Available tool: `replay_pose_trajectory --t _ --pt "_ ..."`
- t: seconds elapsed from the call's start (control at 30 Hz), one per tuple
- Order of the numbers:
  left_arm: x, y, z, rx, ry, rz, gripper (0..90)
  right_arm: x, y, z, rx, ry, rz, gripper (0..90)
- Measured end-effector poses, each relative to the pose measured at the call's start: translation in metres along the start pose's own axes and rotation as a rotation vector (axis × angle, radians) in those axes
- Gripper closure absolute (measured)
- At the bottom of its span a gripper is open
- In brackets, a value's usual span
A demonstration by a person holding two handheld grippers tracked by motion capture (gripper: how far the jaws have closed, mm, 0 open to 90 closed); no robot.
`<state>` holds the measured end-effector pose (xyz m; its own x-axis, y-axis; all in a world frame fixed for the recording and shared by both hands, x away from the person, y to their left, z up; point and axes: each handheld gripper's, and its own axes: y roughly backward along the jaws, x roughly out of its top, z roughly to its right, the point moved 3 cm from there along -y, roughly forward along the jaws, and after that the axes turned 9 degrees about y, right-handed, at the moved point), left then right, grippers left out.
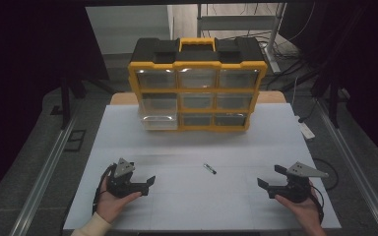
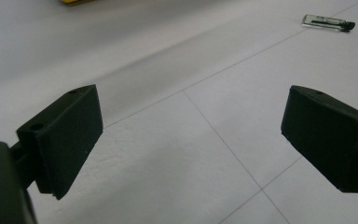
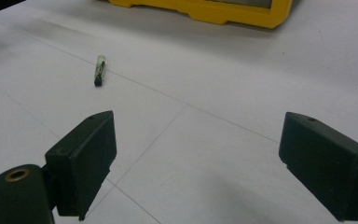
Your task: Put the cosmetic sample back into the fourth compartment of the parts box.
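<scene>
Between the two wide-open, empty grippers, left (image 1: 150, 186) and right (image 1: 263, 189), the small clear vial (image 1: 209, 168) was noted lying flat, roughly equidistant, long axis running diagonally.

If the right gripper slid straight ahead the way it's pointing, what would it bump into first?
Probably nothing soon. The right gripper, fingers open, points across bare white table. The small vial lies off to the left of its line; the yellow organizer stands far ahead, though depth is hard to judge.
</scene>
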<state>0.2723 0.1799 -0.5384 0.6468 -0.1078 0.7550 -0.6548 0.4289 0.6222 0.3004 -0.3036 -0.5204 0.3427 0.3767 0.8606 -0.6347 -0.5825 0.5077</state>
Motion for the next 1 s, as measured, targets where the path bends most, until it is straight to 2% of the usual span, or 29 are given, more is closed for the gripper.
replay_pose_trajectory --t 0.13,0.3,0.47,0.6,0.73,0.87,1.0 --pt "0.002 0.0 -0.002 0.0 0.003 0.0 6.2 -0.001 -0.002 0.001 0.004 0.005 -0.004 11.9" --pt "0.007 0.0 -0.001 0.003 0.004 0.023 6.3 -0.003 -0.004 0.003 0.006 -0.004 -0.013 11.9" --pt "0.001 0.002 -0.004 0.003 0.005 0.009 6.3 -0.002 -0.006 0.004 0.013 -0.023 -0.018 12.2" --pt "0.002 0.007 -0.006 -0.009 0.026 0.021 6.5 -0.001 -0.007 0.0 0.008 -0.009 -0.024 12.3" --pt "0.002 0.01 -0.007 -0.007 0.021 0.027 6.6 -0.001 -0.005 -0.001 0.0 -0.015 -0.024 12.3" --pt "0.001 0.008 -0.009 -0.004 0.028 0.017 6.7 -0.001 -0.009 -0.001 0.01 -0.012 -0.026 12.3" --pt "0.002 0.005 -0.007 -0.006 0.018 0.012 6.8 -0.002 -0.008 0.0 0.013 -0.011 -0.027 12.4"
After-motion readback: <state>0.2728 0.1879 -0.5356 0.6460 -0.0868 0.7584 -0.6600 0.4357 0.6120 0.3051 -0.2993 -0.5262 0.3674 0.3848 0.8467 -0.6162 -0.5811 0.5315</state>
